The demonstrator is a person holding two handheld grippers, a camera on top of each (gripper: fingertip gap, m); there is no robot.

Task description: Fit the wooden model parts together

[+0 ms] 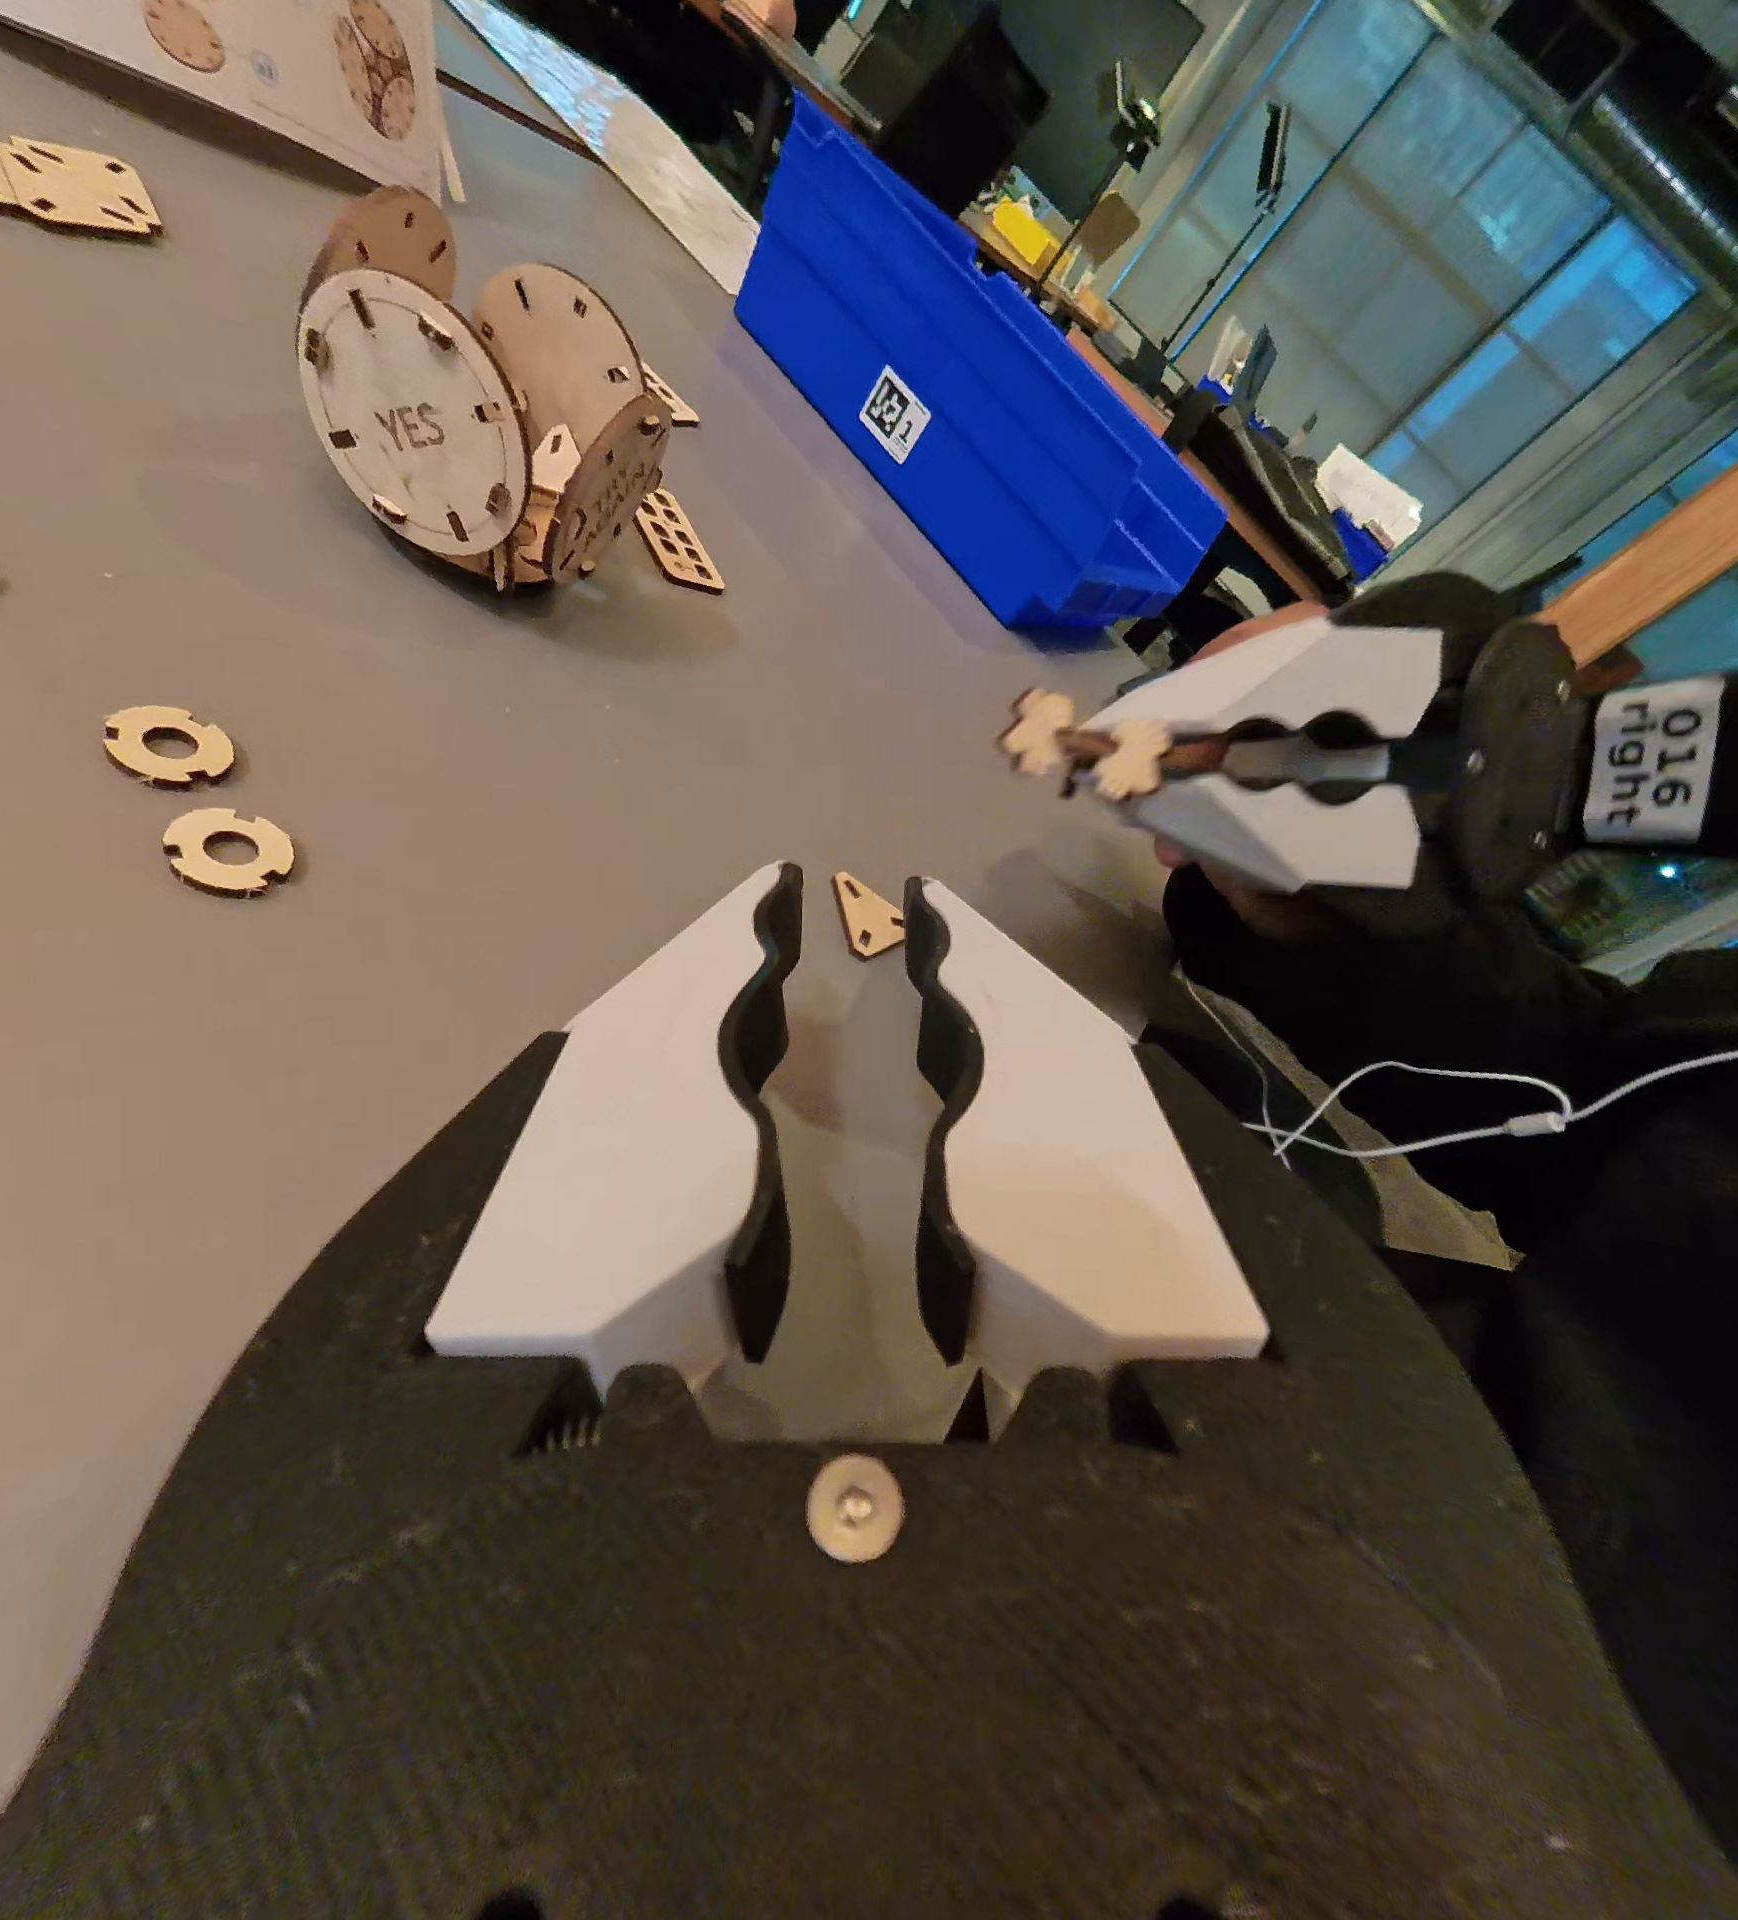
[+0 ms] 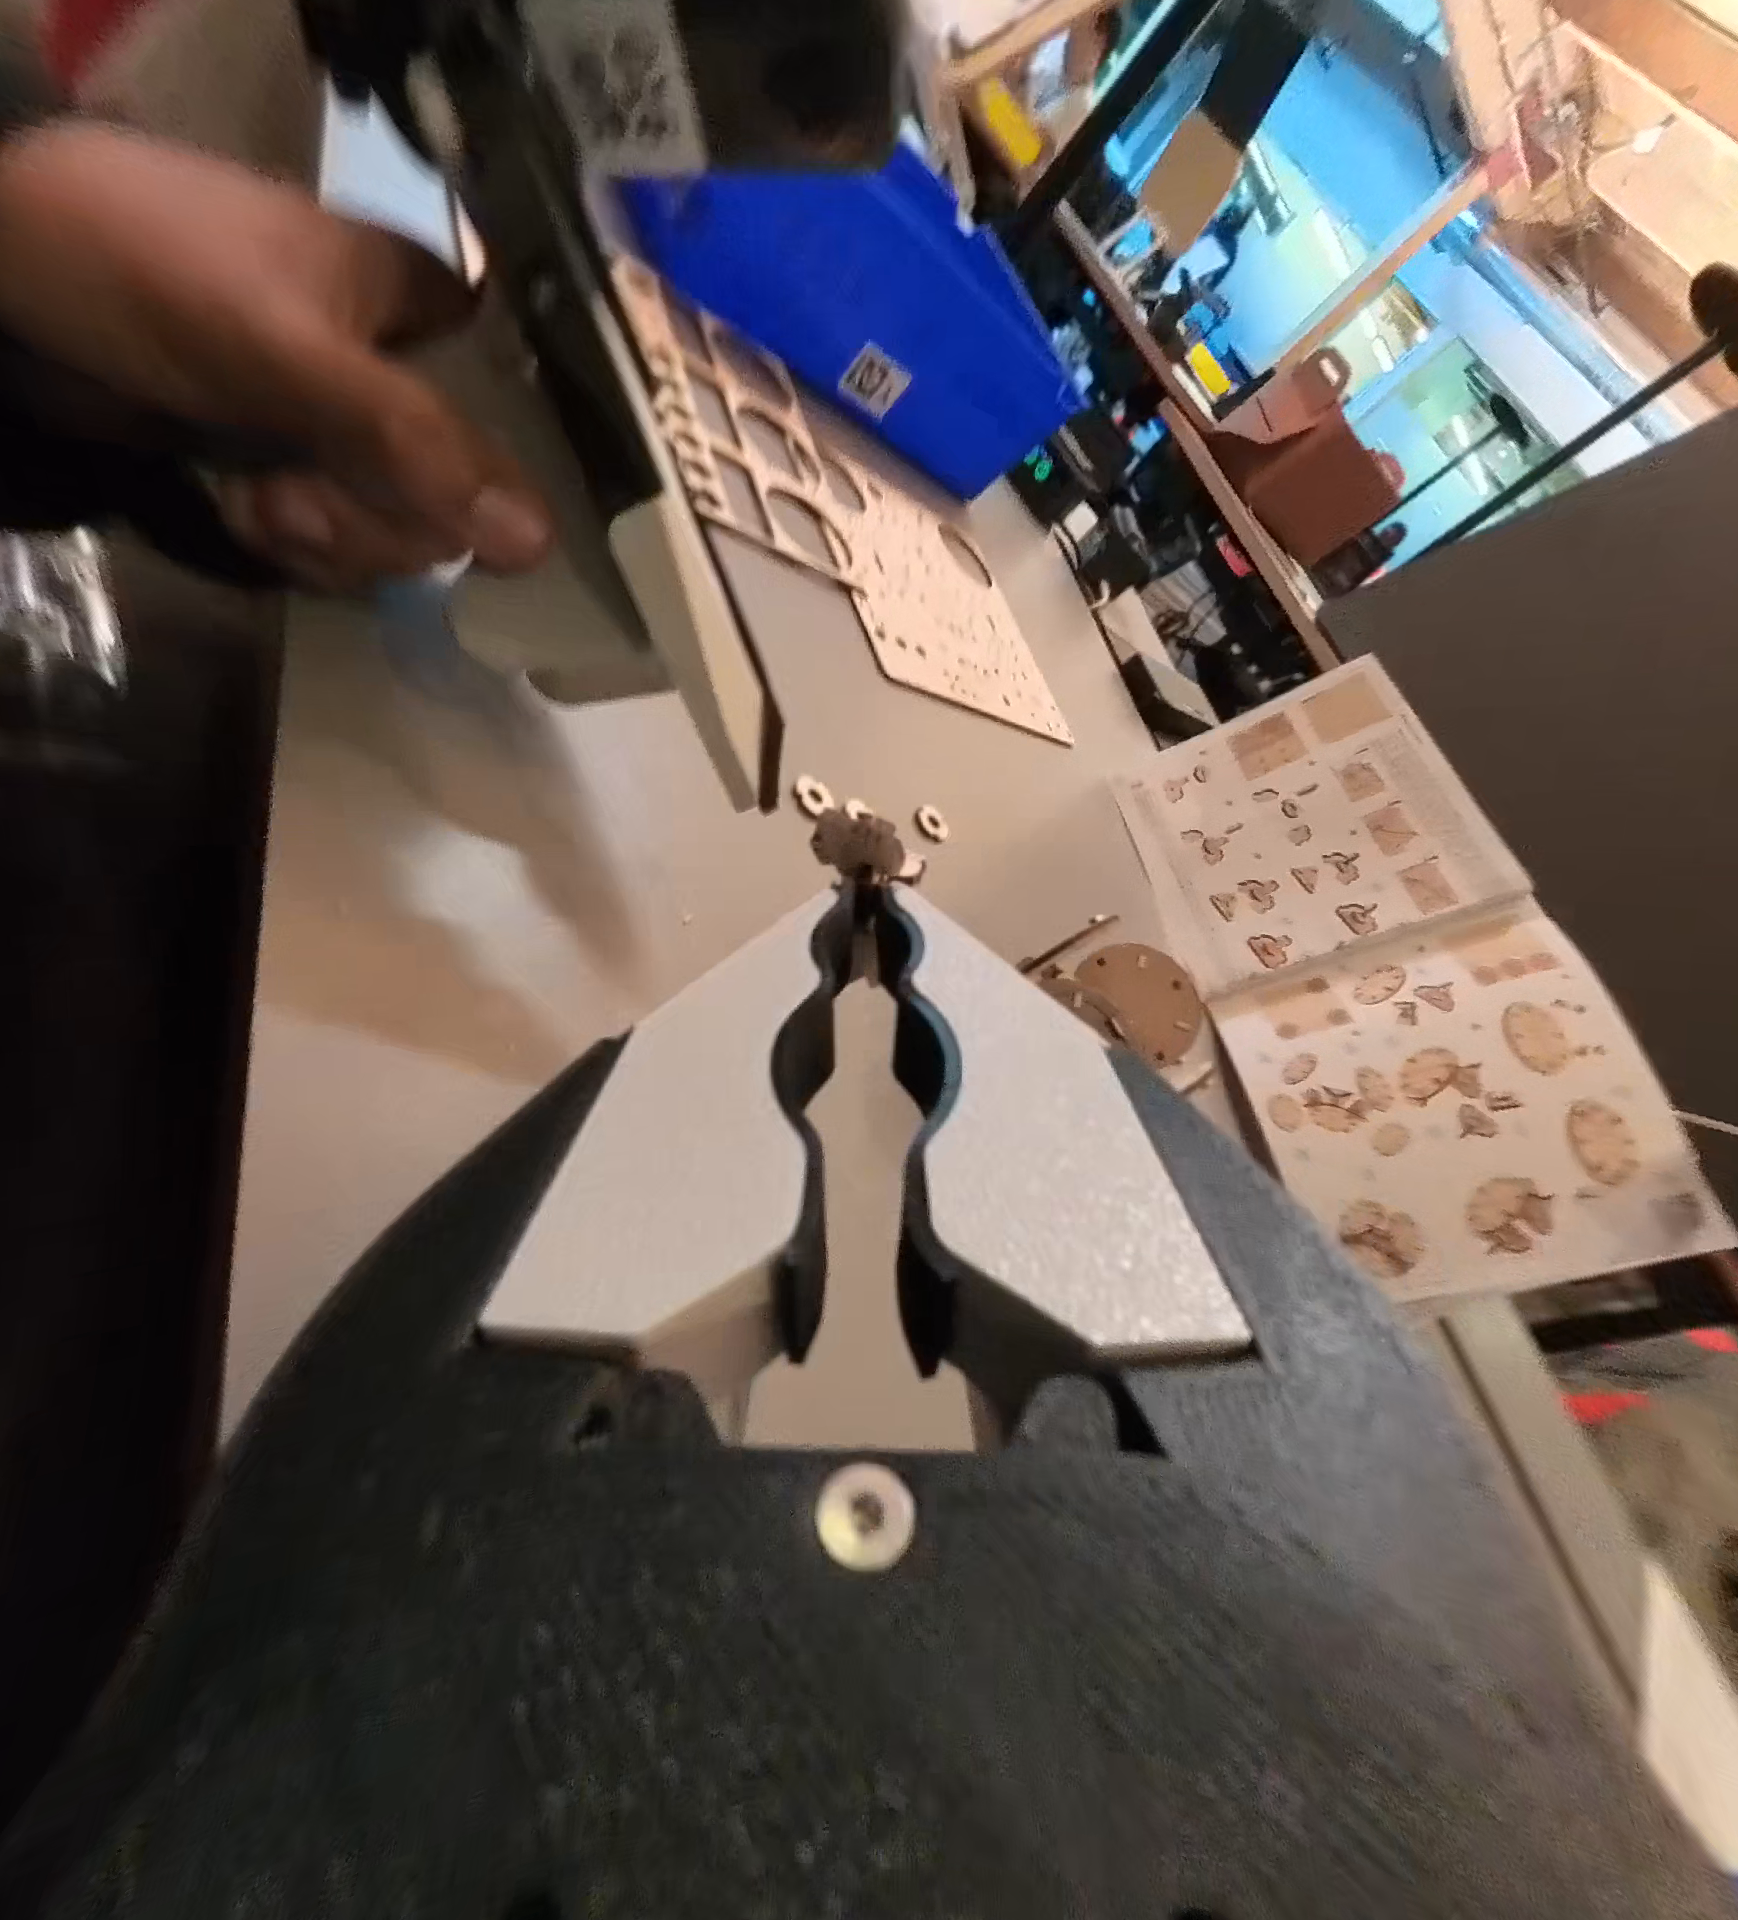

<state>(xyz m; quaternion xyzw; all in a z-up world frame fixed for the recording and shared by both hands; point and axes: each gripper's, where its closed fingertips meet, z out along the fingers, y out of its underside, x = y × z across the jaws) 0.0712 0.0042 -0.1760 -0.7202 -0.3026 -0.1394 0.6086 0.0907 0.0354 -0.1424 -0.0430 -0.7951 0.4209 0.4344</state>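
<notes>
The right hand-held gripper (image 1: 1104, 764) is clenched on a small wooden piece (image 1: 1088, 746) made of two flower-shaped discs on a dark stem, its pads pressing the stem while the discs stick out past the tips; it is raised above the near right edge of the grey surface (image 1: 491, 935). The left hand-held gripper (image 1: 852, 894) is released, its jaws parted with a gap on either side of a small triangular wooden piece (image 1: 870, 914) that lies flat on the surface between the fingertips, closer to the right pad. To the left of it lie two notched wooden rings (image 1: 169, 745), one just beside the other. Farther in stands a partly built wooden model (image 1: 475, 442) of round slotted discs, with flat wooden panels (image 1: 34, 177) toward the far left corner. A blue bin (image 1: 958, 416) sits along the far right edge. In the right wrist view an open instruction booklet (image 2: 1416, 1018) lies at the surface's right side, beside a cut-out wooden sheet (image 2: 958, 623).
</notes>
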